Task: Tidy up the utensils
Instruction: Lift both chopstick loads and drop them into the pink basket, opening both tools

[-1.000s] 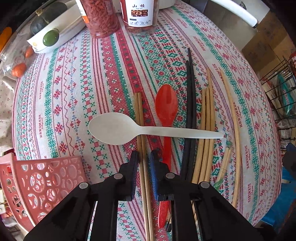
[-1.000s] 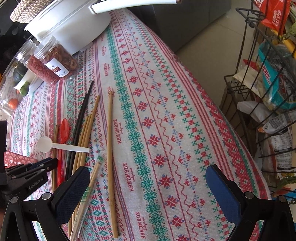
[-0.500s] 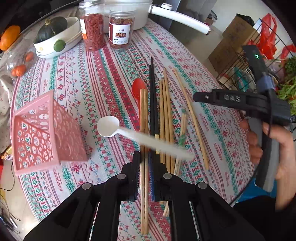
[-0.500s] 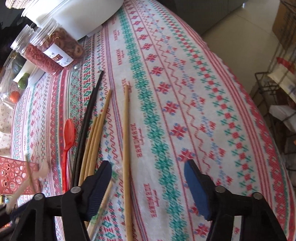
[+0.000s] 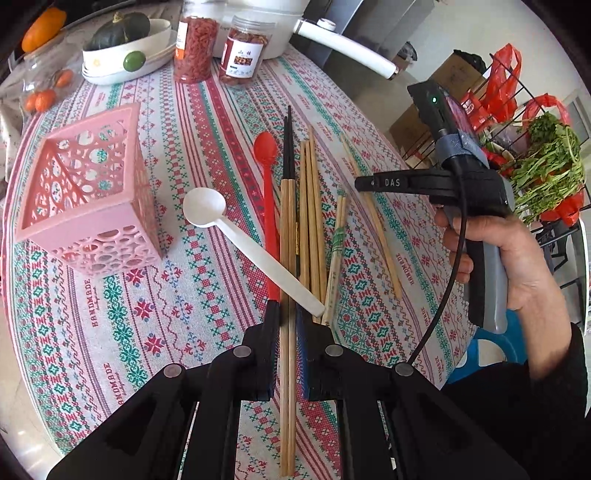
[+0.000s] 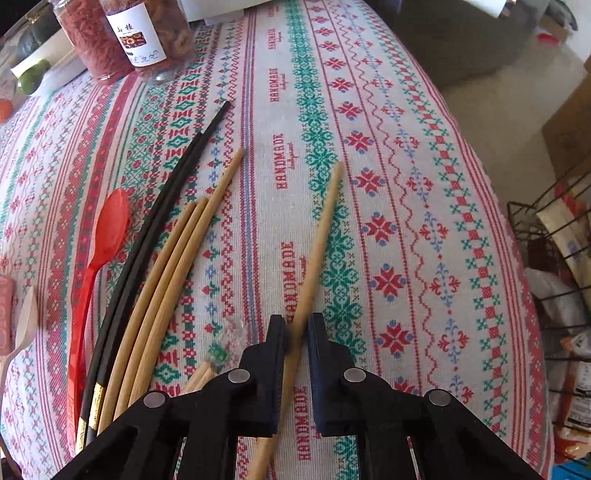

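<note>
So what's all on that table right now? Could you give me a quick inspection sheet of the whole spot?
Surface: patterned tablecloth covers the table.
Job's things: pink basket tipped on its side; white spoon, red spoon, black chopsticks and loose wooden chopsticks on the cloth.
Clutter: two jars, a bowl holding a squash, a white pot.
Grippers: left tool shut on a wooden chopstick pair; right tool, jaws just closed, shut on a single wooden chopstick.
Cables: black cable hangs from the right tool.
Surroundings: wire rack with greens and red bags.
</note>
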`<state>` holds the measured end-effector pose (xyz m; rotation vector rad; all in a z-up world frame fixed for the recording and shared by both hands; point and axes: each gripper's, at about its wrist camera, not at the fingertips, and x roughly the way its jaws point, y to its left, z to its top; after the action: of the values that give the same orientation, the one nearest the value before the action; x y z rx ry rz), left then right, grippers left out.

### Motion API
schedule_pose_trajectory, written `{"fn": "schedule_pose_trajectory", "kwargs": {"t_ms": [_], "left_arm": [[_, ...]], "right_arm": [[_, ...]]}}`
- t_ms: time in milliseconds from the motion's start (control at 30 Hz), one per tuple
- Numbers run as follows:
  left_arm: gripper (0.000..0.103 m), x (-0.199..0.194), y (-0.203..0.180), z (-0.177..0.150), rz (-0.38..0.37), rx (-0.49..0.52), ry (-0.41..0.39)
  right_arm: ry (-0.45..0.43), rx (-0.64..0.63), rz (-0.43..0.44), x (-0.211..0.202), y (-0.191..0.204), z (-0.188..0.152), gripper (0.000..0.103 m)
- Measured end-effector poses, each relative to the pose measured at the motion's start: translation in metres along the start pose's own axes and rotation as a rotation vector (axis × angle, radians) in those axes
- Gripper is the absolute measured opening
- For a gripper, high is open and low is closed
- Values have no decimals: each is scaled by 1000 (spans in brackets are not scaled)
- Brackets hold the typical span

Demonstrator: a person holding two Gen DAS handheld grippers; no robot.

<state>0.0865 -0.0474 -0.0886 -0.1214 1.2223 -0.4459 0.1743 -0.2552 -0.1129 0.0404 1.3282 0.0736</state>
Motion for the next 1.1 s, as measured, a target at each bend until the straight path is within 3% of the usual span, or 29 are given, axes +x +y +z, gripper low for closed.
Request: {"fn": "schedule_pose_trajectory", "kwargs": {"t_ms": [167, 533, 833, 1100], "left_arm": [[9, -29, -4, -6, -31, 17, -63], [9, -99, -16, -14, -67, 48, -257], [9, -159, -12, -15, -10, 55, -469], [9, -207, 1, -9, 79, 31, -681]], "right_arm": [[-37, 70, 78, -16, -18, -14, 6], [-290, 91, 246, -109, -7, -49, 6], [-492, 34, 305, -169, 20, -66, 6], [-567, -35, 359, -199, 48, -66, 6]]}}
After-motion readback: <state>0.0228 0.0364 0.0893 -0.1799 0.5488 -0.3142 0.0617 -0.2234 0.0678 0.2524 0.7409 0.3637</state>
